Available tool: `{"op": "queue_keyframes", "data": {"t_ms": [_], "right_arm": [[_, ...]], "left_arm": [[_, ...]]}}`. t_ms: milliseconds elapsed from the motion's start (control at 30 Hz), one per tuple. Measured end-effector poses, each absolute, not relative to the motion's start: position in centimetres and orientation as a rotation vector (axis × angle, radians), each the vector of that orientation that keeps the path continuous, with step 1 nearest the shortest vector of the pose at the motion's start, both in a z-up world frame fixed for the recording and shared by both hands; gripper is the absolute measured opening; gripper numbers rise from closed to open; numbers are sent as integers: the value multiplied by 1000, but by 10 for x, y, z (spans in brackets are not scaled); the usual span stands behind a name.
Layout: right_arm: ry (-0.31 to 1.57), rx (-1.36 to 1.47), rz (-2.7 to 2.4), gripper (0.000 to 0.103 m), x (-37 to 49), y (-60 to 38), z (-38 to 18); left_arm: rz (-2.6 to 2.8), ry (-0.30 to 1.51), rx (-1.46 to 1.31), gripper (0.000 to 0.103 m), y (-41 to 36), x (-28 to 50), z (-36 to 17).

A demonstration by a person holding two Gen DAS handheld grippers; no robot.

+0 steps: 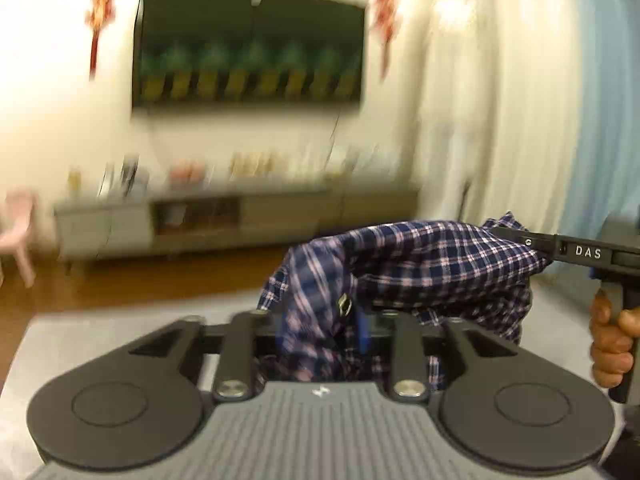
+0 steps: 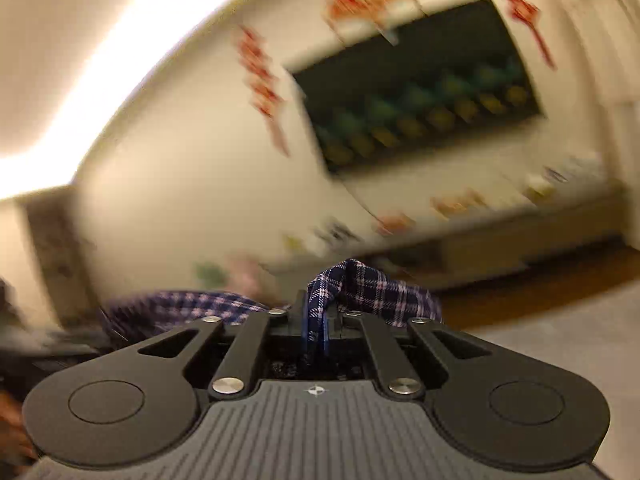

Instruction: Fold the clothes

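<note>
A blue, white and pink plaid shirt hangs in the air, stretched between both grippers. My left gripper is shut on a bunched part of the shirt, which covers its fingertips. My right gripper comes in from the right in the left wrist view, shut on the shirt's other end. In the right wrist view my right gripper is shut on a fold of the plaid shirt, and more of the shirt trails off to the left. Both views are blurred by motion.
A grey surface lies below the grippers. Behind it are a wooden floor, a low TV cabinet, a wall TV, a pink chair at left and curtains at right.
</note>
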State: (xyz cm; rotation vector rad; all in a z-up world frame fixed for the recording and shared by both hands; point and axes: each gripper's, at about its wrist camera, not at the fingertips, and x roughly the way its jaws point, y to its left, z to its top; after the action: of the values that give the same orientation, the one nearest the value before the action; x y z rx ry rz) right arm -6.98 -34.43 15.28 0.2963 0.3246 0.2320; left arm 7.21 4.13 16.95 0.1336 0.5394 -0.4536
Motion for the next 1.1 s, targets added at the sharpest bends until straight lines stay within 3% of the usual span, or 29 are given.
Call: {"op": "queue_keyframes", "data": {"t_ms": [33, 100, 133, 167, 267, 300, 367, 433, 467, 533, 600, 633, 667, 700, 767, 967, 1100], "right_arm": [[428, 282, 182, 30, -48, -346, 126], [547, 272, 116, 31, -33, -354, 84], [548, 280, 107, 36, -45, -363, 71], [550, 289, 98, 49, -56, -371, 57], [599, 230, 209, 57, -63, -352, 47], [616, 209, 248, 73, -65, -344, 45], [649, 166, 326, 96, -69, -330, 39], [681, 122, 405, 96, -73, -315, 34], [709, 80, 409, 94, -72, -305, 27], [768, -11, 405, 81, -67, -282, 11], [830, -78, 387, 32, -65, -266, -6], [835, -88, 377, 28, -67, -268, -9], [834, -97, 368, 17, -68, -270, -10], [833, -106, 358, 7, -70, -273, -12], [809, -127, 328, 1, -73, -278, -10], [614, -71, 42, 0, -83, -342, 28], [663, -125, -174, 0, -73, -370, 14]], "left_arm": [[-391, 595, 160, 41, 38, 84, 151], [-349, 636, 163, 44, 41, 79, 123], [-358, 636, 143, 58, 48, 69, 112], [-377, 629, 115, 71, 56, 57, 102], [-383, 638, 68, 73, 67, 19, 83], [-428, 642, 60, 74, 62, 5, 81], [-536, 649, 59, 90, 45, -21, 76], [-652, 668, 95, 103, 21, -44, 67], [-718, 688, 152, 103, 0, -52, 59], [-727, 704, 297, 102, -36, -63, 31], [-682, 731, 434, 67, -60, -61, 3], [-650, 750, 450, 29, -62, -55, -5], [-613, 764, 442, 3, -59, -47, -9], [-577, 778, 434, 2, -57, -40, -12], [-495, 759, 344, 1, -35, -27, 4], [-80, 586, 44, 1, 109, -13, 86], [104, 629, -115, 5, 194, 0, 102]]}}
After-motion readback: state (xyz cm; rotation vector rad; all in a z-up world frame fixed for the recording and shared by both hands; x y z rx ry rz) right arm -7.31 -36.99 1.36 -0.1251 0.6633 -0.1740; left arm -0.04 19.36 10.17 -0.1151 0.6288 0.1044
